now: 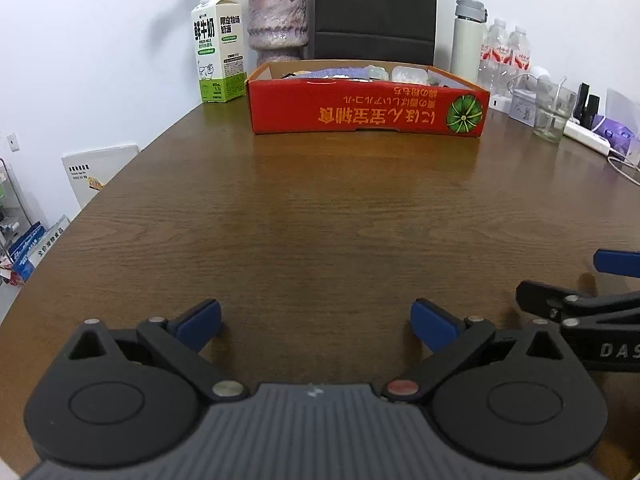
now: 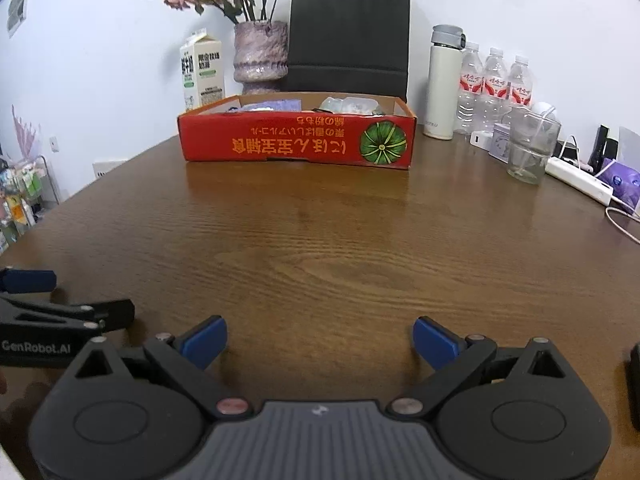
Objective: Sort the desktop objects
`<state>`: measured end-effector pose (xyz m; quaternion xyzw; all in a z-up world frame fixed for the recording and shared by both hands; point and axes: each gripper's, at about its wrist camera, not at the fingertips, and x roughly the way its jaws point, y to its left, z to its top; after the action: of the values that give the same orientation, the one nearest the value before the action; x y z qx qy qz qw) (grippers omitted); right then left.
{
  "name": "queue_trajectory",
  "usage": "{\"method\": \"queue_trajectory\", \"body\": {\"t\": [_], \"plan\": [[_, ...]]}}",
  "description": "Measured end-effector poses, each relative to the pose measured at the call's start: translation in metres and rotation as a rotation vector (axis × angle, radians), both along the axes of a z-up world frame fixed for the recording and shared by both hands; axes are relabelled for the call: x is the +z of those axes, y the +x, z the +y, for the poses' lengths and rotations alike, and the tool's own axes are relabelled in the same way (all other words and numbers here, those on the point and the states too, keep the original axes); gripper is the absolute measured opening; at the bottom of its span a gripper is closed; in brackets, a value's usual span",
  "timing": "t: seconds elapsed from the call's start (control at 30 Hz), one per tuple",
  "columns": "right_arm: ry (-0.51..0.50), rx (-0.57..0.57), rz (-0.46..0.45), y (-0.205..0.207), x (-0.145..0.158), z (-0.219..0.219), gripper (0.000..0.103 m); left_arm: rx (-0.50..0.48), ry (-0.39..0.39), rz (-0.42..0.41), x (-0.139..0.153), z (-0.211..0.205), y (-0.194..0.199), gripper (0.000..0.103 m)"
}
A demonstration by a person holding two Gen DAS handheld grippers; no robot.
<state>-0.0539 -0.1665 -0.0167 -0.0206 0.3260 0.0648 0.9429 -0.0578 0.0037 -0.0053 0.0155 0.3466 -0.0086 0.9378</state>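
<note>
Two grippers, left gripper and right gripper, both spread wide with nothing between them, low over the table. Stuff's already in the red box at the far side, so guessing sorting's done.

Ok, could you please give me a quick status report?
Left gripper open, empty. Right gripper open, empty. Red cardboard box already holds items. Nothing in the way.

An office or meeting room: a wooden tabletop against a plain white wall, with a power strip, water bottles, a thermos and a black paper bag at its far edge.
</note>
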Motion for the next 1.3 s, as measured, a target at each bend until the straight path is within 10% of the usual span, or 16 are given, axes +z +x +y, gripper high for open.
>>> {"method": "queue_trajectory", "body": {"t": [1.3], "plan": [[0.009,-0.017,0.038,0.071,-0.004,0.009,0.103,0.015,-0.015,-0.008,-0.003,0.006,0.068,0.103]]}}
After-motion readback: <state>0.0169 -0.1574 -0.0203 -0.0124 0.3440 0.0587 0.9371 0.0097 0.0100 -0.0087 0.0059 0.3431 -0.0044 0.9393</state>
